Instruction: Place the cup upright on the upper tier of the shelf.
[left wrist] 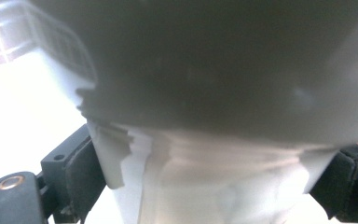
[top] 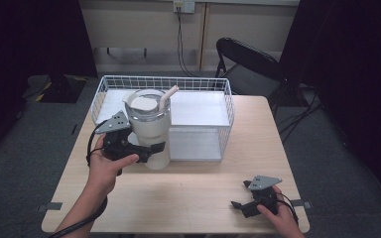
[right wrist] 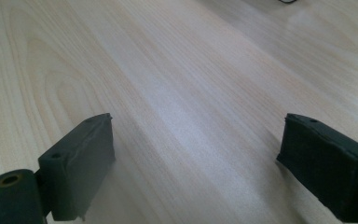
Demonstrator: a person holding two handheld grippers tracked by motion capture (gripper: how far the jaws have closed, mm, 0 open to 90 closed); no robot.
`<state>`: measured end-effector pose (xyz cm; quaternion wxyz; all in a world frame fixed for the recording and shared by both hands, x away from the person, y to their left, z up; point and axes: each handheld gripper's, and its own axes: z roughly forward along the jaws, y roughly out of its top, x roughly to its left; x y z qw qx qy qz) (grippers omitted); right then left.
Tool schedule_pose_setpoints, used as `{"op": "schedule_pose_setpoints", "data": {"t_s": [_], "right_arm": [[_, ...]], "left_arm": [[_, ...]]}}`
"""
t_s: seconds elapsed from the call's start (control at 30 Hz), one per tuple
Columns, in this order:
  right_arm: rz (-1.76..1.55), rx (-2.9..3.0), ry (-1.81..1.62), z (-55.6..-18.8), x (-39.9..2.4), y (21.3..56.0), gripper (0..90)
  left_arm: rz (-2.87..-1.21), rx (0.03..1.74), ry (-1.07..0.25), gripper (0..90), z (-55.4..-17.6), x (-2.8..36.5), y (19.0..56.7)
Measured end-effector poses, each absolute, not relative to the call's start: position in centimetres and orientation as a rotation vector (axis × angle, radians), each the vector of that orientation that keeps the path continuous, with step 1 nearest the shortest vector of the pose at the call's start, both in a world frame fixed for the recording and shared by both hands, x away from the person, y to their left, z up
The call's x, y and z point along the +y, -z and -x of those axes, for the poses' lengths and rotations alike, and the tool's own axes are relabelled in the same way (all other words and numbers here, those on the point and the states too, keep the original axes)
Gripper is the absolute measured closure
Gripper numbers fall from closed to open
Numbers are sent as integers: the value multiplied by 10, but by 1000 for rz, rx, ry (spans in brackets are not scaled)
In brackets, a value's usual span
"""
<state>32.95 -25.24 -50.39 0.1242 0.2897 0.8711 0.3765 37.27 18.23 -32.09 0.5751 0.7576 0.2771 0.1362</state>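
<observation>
Pale woodgrain table (top: pixel 193 188), left gripper (top: pixel 146 148) clamping smooth white tumbler (top: pixel 151 124)

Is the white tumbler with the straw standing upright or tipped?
Upright: the white tumbler with a straw stands vertically, lid on top, gripped by the left gripper.

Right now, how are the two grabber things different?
The left gripper is clamped around the white tumbler, while the right gripper holds nothing. The left one's jaws press the cup's sides; the right one's jaws stand wide apart over bare table. The left is raised by the wire basket; the right sits low at the near edge. Both are black and hand-held.
</observation>
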Motion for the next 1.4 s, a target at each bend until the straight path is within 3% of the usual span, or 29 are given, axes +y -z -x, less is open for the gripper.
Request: {"op": "schedule_pose_setpoints", "data": {"t_s": [0.93,1.4], "right_arm": [[-801,2566,-1109,-329,-252,504,91],[-801,2566,-1109,-329,-252,504,91]], "left_arm": [[-1763,652,-335,103,-377,181,302],[-1749,636,-355,103,-384,180,275]]}}
